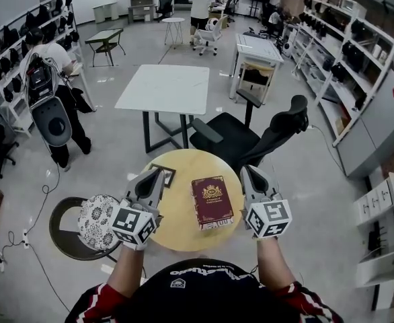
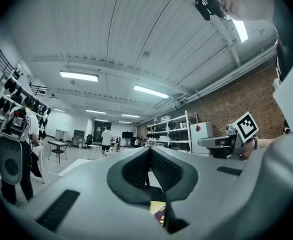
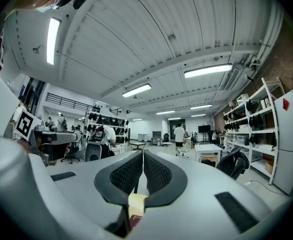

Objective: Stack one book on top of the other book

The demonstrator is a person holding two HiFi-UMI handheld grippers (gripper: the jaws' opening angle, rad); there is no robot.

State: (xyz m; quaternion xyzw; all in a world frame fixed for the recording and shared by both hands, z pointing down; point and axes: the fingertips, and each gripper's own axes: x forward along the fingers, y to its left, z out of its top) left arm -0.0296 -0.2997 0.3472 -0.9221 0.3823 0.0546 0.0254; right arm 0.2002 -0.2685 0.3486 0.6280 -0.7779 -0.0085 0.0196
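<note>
Both grippers are hovering over the round table (image 1: 178, 215): L gripper (image 1: 156, 175) w/ fingers pressed together, empty; R gripper (image 1: 249, 172) likewise closed on nothing. Red book (image 1: 212, 200) is lying flat btwn the two, nearer R's fingers. Dark flat book (image 1: 169, 175), prob the 2nd one, is peeking out beside L's fingertips. Best approach: opening the fingers first, pinching one book by its edge, keeping it level, squaring corners before releasing.

My left gripper (image 1: 155, 175) covers part of the second book (image 1: 169, 176). The gold print on the red book (image 1: 212, 202) is too small to read, and my chest hides the near edge of the counter (image 1: 177, 222).
</note>
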